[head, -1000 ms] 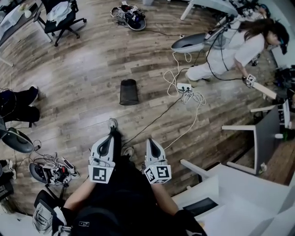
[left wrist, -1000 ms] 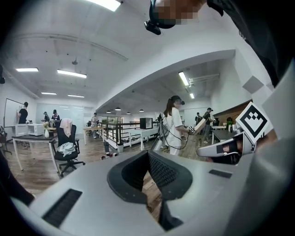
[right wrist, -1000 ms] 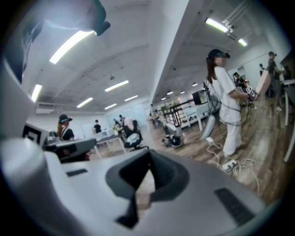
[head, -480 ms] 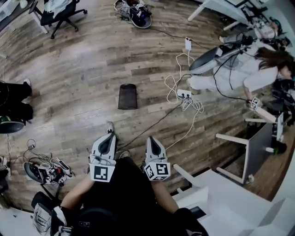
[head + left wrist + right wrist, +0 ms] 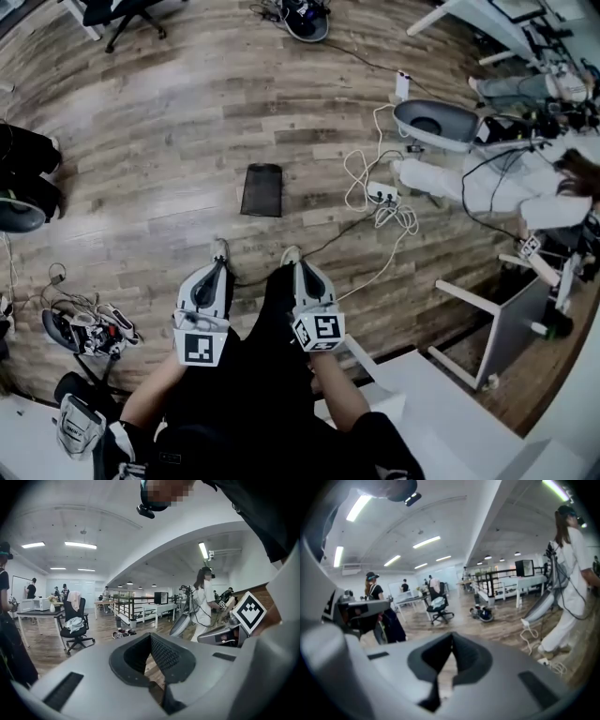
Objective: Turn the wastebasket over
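Claws (image 5: 214, 269) (image 5: 302, 267) nearer wastebasket (image 5: 262, 189) (both closed)

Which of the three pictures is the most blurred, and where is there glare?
Right gripper view: softest, the whole room smeared. Left gripper view: sharper, dark corners. Head view: sharp wastebasket, floor boards bent by the lens, pale glare at upper left.
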`<state>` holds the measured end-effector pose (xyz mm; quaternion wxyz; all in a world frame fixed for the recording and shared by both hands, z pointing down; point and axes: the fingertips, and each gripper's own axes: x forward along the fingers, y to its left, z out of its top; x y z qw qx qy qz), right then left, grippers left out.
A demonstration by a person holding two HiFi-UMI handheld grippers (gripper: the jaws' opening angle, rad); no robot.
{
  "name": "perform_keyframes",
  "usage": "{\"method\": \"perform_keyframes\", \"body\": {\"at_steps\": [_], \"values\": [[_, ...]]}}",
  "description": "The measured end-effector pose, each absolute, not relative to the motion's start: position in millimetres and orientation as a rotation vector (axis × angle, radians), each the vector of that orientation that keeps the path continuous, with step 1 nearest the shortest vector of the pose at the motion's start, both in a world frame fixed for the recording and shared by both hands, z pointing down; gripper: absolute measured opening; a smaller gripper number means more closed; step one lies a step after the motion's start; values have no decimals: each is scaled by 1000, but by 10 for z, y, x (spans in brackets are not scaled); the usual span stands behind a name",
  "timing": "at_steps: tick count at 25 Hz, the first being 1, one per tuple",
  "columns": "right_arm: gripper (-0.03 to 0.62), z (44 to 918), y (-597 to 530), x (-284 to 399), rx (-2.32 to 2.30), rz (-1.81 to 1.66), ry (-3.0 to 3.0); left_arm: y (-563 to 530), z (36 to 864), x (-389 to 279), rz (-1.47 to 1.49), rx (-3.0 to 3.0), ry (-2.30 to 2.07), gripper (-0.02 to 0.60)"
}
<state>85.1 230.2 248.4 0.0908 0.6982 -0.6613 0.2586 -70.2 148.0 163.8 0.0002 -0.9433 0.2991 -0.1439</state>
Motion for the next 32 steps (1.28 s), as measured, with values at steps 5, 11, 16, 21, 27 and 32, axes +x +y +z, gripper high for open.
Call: {"method": "perform_keyframes", "body": {"at_steps": [5,11,16,21,27,32], "values": [[32,2941,2017,1071,1902,786,-2037,1366,1768,-503,-517,-2918,1101,32],[32,3634,1818,1337,1725,822,-2037,1318,1916,-249,-509,-2934,1279,32],[32,4221,1779,1450,1651,845,-1992,1374,2101,-48,-553,-2967,1255,32],[32,4937,1879,1380,1538,887,-1936,1339,2285,13,-520,-2994,1279,32],[32,5699,1965,1250,1410,877,-1900,1292,2593,28,-524,-3026,1275,32],[34,6253,2013,1154,1317,883,-1872,1221,2820,-27,-545,-3023,1327,32]]}}
